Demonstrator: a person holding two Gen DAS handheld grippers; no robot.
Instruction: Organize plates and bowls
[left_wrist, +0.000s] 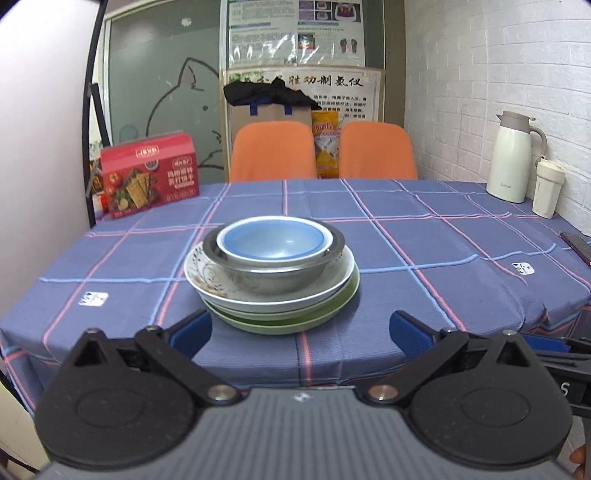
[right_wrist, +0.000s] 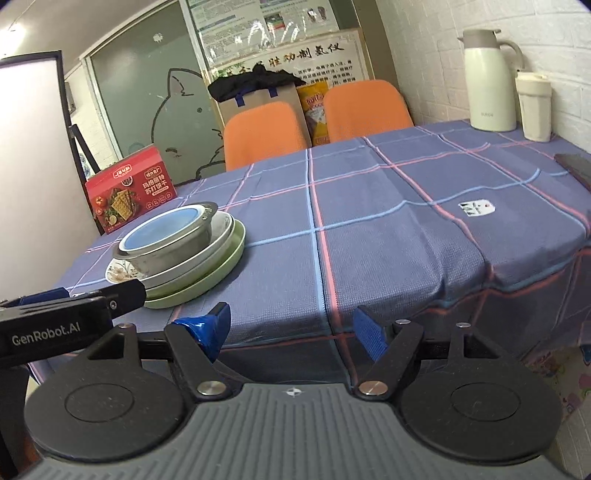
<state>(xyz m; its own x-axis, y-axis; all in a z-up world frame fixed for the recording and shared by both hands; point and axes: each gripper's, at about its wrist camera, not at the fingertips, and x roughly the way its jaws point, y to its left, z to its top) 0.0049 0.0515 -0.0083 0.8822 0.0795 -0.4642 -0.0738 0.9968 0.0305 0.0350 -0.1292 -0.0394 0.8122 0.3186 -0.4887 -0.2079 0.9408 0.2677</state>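
Stack of dishes sits on the checked tablecloth (left_wrist: 406, 258), directly ahead of the left gripper (left_wrist: 301, 326) and ahead-left of the right gripper (right_wrist: 291, 325).

Stack, top down: blue bowl (left_wrist: 271, 240) nested in a steel bowl (left_wrist: 280, 275), which sits on a floral plate (left_wrist: 207, 275); more plates beneath, then a green plate (left_wrist: 280, 325) at the base. How many plates lie between cannot be counted; only rim edges show. The floral pattern is mostly covered by the steel bowl.

Left gripper: jaws spread wide, empty, short of the stack, touching nothing. Right gripper: jaws also apart, empty, over the table's near edge. In the right wrist view the left gripper's black body cuts across the stack's near-left rim.

Beyond the stack, far left: red cracker box (left_wrist: 149, 175). Behind the table: two orange chairs (left_wrist: 273, 151), a paper bag (left_wrist: 267, 114) with dark cloth on top, partly hidden by chair backs. Far right by the brick wall: white thermos jug (left_wrist: 511, 158) and a cream tumbler (left_wrist: 549, 190) just beside it. A dark flat object (left_wrist: 578, 245) at the right edge is cut off, unidentifiable.
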